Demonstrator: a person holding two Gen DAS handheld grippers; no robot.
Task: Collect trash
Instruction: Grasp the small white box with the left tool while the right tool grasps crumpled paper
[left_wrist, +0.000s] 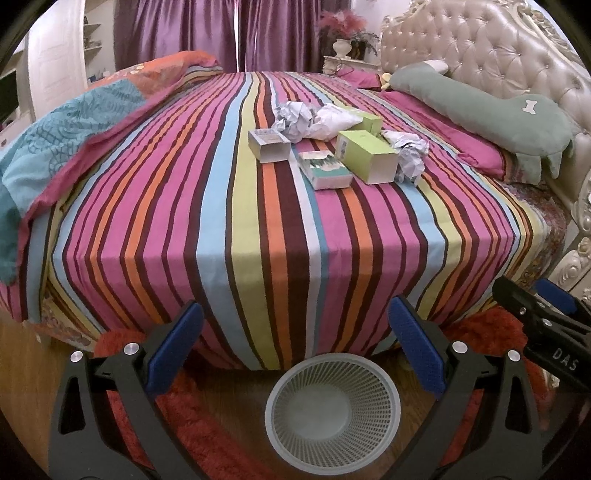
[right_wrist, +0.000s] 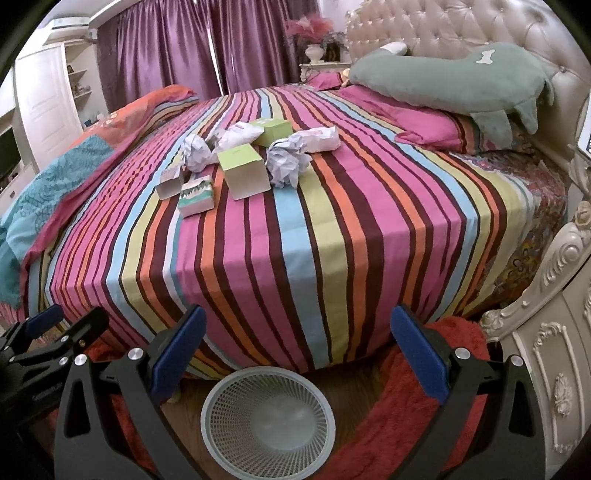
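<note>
Striped bedding (left_wrist: 258, 229) in pink, orange, blue and yellow fills the middle of both views, with purple curtains (left_wrist: 207, 33) along the top and a tufted headboard (left_wrist: 491, 48) at upper right. On the wooden floor at the foot of the bed, a white mesh wastebasket (left_wrist: 332, 443) stands upright at the bottom centre; nothing shows inside it but its pale bottom. The trash sits in a cluster on the bed, upper middle of the frame: a green box (left_wrist: 365, 155), a small patterned box (left_wrist: 325, 170), an open white box (left_wrist: 269, 144), and crumpled paper balls (left_wrist: 293, 120). A second green box (right_wrist: 271, 131) shows more plainly from the right wrist, as does a carved nightstand (right_wrist: 554, 387) at lower right. A green plush pillow (right_wrist: 454, 77) lies against the headboard.

Left gripper (left_wrist: 295, 347) has its jaws spread wide and holds nothing; right gripper (right_wrist: 297, 350) likewise gapes with nothing held. The basket sits low between each pair of fingers, and the trash lies well beyond them.
</note>
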